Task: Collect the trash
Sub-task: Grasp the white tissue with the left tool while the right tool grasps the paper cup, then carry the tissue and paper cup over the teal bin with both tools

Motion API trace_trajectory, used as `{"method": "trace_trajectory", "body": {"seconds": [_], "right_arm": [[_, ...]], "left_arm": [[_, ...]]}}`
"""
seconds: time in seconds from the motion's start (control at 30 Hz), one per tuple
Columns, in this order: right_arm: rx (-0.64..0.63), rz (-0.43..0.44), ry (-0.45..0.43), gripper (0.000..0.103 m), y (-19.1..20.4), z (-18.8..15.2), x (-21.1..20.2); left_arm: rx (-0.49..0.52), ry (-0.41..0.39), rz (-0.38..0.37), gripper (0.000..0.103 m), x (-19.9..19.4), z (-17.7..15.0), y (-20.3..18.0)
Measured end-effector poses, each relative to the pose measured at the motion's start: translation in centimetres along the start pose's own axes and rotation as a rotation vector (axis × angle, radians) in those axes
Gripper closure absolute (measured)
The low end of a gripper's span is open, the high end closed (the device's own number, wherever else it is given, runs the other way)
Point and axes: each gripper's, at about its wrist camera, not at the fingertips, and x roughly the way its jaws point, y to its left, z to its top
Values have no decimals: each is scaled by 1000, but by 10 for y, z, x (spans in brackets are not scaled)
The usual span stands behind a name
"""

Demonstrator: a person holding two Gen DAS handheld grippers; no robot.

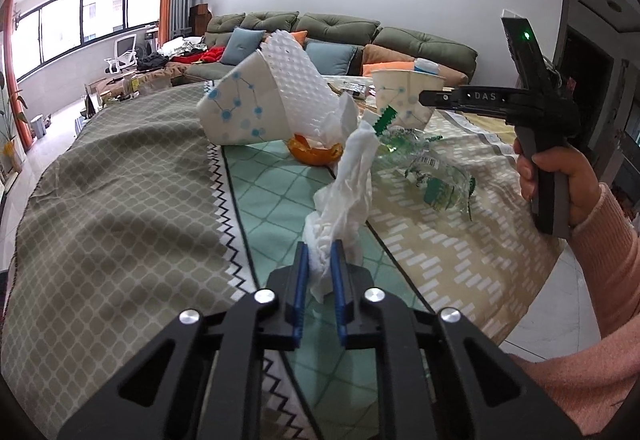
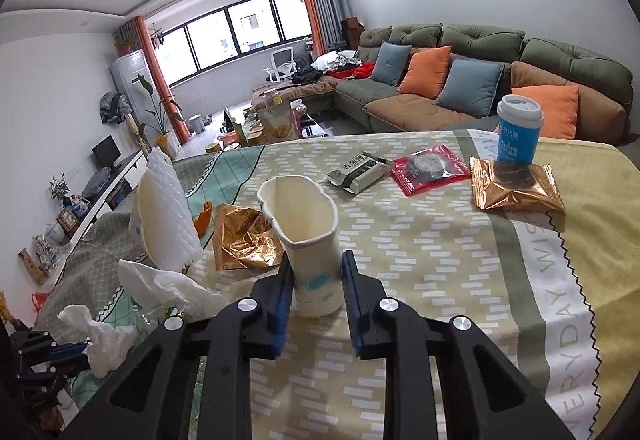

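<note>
White crumpled tissue (image 1: 344, 200) is clamped between the blue pads of my left gripper (image 1: 320, 264), held up over the patterned tablecloth (image 1: 120, 200). My right gripper (image 2: 316, 280) has its fingers set either side of a dented paper cup (image 2: 308, 236), upright on the cloth; whether they press it I cannot tell. Beyond lie a gold wrapper (image 2: 244, 236), orange peel (image 1: 316, 154) and a tipped cup (image 1: 240, 108) holding foam netting (image 1: 296, 80).

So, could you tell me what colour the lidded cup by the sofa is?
The lidded cup is blue with a white lid, clearest in the right wrist view.
</note>
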Motion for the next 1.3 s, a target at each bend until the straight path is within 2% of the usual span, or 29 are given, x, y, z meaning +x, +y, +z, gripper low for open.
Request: {"method": "trace_trajectory", "body": {"seconds": [0.1, 0.4, 0.77, 1.0, 1.3], "right_arm": [[-4, -6, -18, 79, 1, 0, -4], [7, 55, -67, 79, 17, 4, -26], [-74, 180, -116, 79, 64, 11, -46], [-122, 280, -96, 79, 99, 9, -41], [-174, 419, -27, 79, 153, 3, -17]], "left_arm": [[-19, -9, 10, 94, -5, -1, 5], [-64, -55, 34, 95, -26, -3, 21], [-116, -123, 103, 95, -55, -2, 45], [-151, -160, 161, 95, -73, -3, 61], [-195, -211, 230, 95, -102, -6, 86]]}}
